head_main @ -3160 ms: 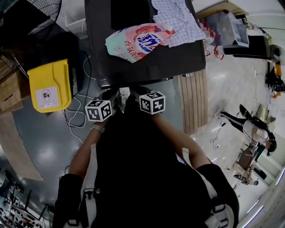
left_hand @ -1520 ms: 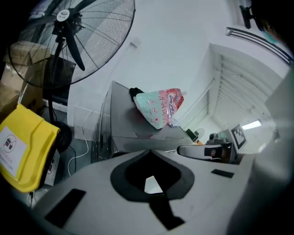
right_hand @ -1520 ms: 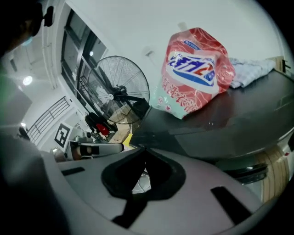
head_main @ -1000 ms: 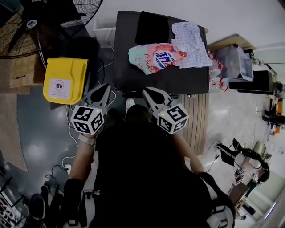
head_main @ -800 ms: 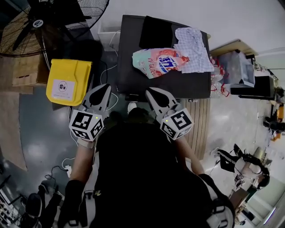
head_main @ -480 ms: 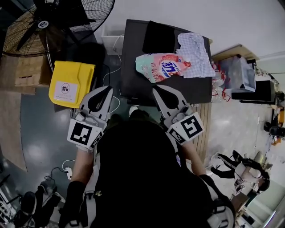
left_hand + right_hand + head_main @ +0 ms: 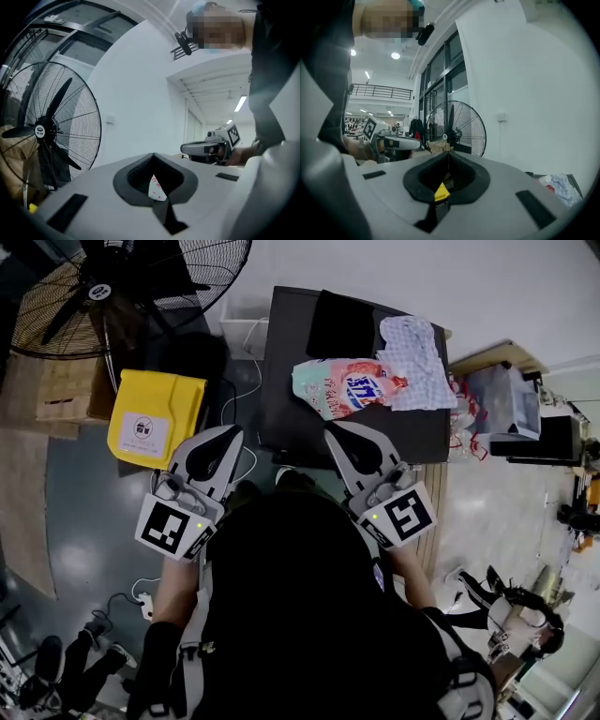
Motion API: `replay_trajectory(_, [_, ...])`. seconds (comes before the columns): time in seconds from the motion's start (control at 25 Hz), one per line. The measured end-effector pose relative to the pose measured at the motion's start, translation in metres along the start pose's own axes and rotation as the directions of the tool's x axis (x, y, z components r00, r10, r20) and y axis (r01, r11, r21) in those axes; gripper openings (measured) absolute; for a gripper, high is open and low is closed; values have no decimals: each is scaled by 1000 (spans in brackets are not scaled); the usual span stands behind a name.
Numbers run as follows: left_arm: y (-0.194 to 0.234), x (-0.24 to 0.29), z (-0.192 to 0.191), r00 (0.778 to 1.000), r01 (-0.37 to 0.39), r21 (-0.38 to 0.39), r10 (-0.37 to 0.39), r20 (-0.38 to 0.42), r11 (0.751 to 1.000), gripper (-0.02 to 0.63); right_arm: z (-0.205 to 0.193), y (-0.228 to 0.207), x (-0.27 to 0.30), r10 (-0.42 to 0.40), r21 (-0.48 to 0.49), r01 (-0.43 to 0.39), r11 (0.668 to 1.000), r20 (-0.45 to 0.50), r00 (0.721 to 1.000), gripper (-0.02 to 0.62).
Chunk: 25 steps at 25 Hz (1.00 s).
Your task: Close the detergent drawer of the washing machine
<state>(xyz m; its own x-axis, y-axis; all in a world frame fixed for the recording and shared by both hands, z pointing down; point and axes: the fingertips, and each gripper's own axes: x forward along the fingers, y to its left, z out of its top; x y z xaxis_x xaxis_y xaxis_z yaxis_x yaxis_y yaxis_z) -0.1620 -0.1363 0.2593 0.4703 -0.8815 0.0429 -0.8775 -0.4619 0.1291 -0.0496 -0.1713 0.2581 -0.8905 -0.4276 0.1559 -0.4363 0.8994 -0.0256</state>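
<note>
The dark washing machine stands ahead of me, seen from above; its detergent drawer is hidden below the front edge. My left gripper hangs level in front of the machine's left corner, jaws shut and empty. My right gripper is held beside it over the front edge, also shut on nothing. In the left gripper view the closed jaws point at a white wall, with the right gripper to the side. In the right gripper view the shut jaws face a fan.
On the machine's top lie a pink detergent bag, a checked cloth and a black item. A yellow bin and a large standing fan are on the left. Cables trail on the floor; wooden slats on the right.
Both grippers have risen toward my head and look larger, staying shut. The view has pulled back and up, so the machine and the yellow bin sit lower and farther right in the picture.
</note>
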Motion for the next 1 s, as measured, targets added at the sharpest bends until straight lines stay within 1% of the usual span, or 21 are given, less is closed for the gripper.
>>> replay_trajectory(0.12, [-2, -2, 0, 1000, 0, 17, 0, -3, 1000, 11, -4, 4, 2, 4, 6, -4, 1000, -3, 1000, 17])
replay_trajectory(0.2, [0, -3, 0, 1000, -6, 9, 6, 2, 1000, 11, -6, 4, 3, -6, 16, 6, 1000, -1, 1000, 17])
replay_trajectory(0.32, [6, -5, -2, 999, -34, -13, 34, 10, 999, 11, -12, 3, 4, -19, 10, 19, 1000, -13, 1000, 17])
replay_trajectory(0.4, [8, -7, -5, 999, -52, -12, 53, 6, 999, 11, -17, 5, 6, -20, -5, 20, 1000, -27, 999, 16])
replay_trajectory(0.56, [8, -8, -14, 997, -71, 5, 71, -22, 997, 11, -22, 4, 6, -20, 20, 21, 1000, -37, 999, 16])
replay_trajectory(0.68, [10, -10, -22, 995, -89, 3, 89, -45, 996, 11, -25, 3, 5, -23, 38, 24, 999, -41, 999, 17])
replay_trajectory(1.0, [11, -8, -29, 995, -86, -19, 85, -51, 996, 11, -32, 1, 1, -35, 45, 38, 998, -62, 997, 17])
